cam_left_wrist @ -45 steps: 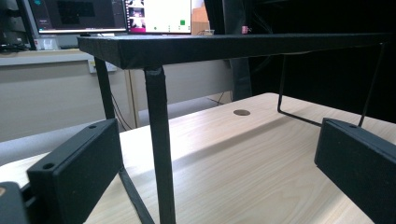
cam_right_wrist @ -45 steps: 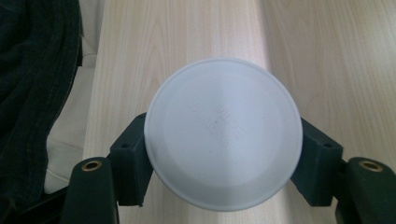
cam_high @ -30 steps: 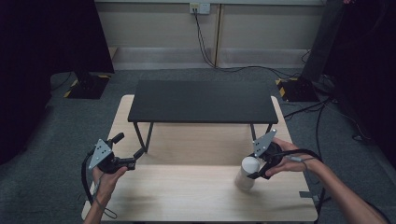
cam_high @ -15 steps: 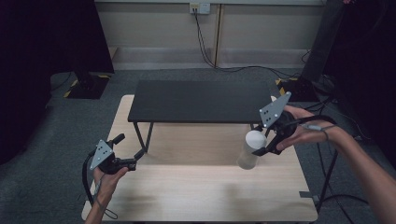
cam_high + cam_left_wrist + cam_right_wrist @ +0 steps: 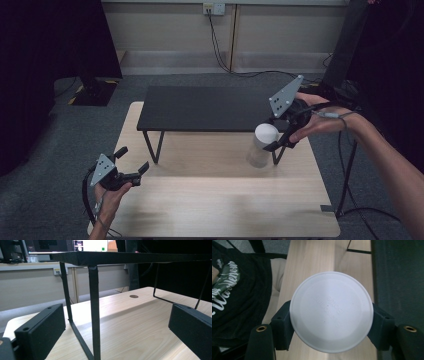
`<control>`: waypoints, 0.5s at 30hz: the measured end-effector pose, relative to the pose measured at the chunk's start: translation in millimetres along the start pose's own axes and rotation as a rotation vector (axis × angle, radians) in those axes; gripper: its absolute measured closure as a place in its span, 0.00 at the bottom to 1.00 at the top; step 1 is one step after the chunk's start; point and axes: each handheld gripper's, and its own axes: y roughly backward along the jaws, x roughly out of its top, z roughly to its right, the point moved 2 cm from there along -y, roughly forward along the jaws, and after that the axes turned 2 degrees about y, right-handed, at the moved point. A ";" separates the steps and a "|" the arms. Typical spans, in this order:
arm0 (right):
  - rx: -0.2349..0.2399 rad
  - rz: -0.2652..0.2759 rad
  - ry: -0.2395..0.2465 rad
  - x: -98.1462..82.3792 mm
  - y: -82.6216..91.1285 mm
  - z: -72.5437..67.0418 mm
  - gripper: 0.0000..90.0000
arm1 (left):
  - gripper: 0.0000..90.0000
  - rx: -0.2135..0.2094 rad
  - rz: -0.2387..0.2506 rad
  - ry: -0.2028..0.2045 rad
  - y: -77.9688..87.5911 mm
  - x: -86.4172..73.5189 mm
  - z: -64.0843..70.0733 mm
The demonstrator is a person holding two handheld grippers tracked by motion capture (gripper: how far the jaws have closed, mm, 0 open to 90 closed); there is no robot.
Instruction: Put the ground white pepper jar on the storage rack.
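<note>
Right gripper (image 5: 278, 134), at the right of the high view, is clamping a clear jar with a white lid (image 5: 265, 134); its jaws are pressing against opposite sides of the jar just under the lid, and the jar is hanging clear of the wooden table (image 5: 210, 210), in front of the right end of the black shelf (image 5: 205, 107). The person's right hand (image 5: 320, 120) is gripping the tool from the right edge of the frame. In the right gripper view the lid (image 5: 331, 312) is facing the camera between the two jaws, with faint embossed lettering across its centre that is too soft to read. White lettering is showing on the person's dark shirt (image 5: 239, 290) at the left of that view, only partly legible. Left gripper (image 5: 131, 165), at the lower left of the high view, is sitting with its jaws spread wide and nothing between them, held in the left hand (image 5: 111, 196) at the table's near left corner. In the left gripper view a black shelf leg (image 5: 94, 312) is standing directly ahead between the jaws, farther off. A wall socket (image 5: 213, 8) with trailing cables is sitting at top centre of the high view.
</note>
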 end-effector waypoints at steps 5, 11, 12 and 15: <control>-0.029 0.012 -0.021 10.4 13.5 13.1 0.38 | 0.00 0.004 0.003 0.011 1.3 -0.9 -0.9; -0.098 0.035 -0.084 23.8 31.7 33.0 0.38 | 0.00 -0.009 0.002 0.016 -0.7 -2.4 -1.0; -0.098 0.035 -0.084 23.8 31.7 33.0 0.38 | 0.00 -0.009 0.002 0.016 -0.7 -2.4 -1.0; -0.158 0.025 -0.131 30.7 36.9 48.9 0.38 | 0.00 -0.005 0.002 0.016 0.3 -2.6 -1.1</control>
